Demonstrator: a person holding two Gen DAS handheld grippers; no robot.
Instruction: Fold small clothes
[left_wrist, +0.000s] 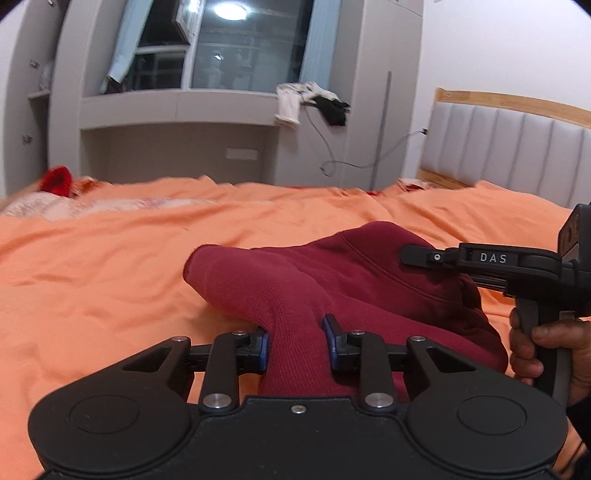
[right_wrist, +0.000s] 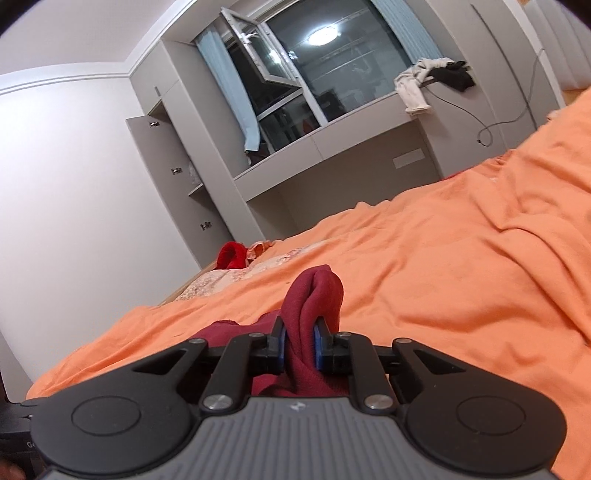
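A dark red garment (left_wrist: 362, 280) lies bunched on the orange bed sheet (left_wrist: 110, 280). My left gripper (left_wrist: 297, 343) has its blue pads (left_wrist: 261, 350) pressed on a ribbed band of the garment, which runs up between them. To the right, a hand (left_wrist: 532, 350) holds my right gripper (left_wrist: 417, 255), whose tip sits at the garment's raised top edge. In the right wrist view, my right gripper (right_wrist: 299, 347) is shut on a doubled fold of the dark red garment (right_wrist: 317, 291), and the fold sticks up past the pads.
A bright red item (left_wrist: 57, 181) and a pale patterned cloth (left_wrist: 74, 206) lie at the bed's far left. The padded headboard (left_wrist: 509, 147) stands to the right. White clothes (left_wrist: 290, 99) and black clothes (left_wrist: 334, 109) hang off the window ledge, with a cable (left_wrist: 332, 162) dangling below.
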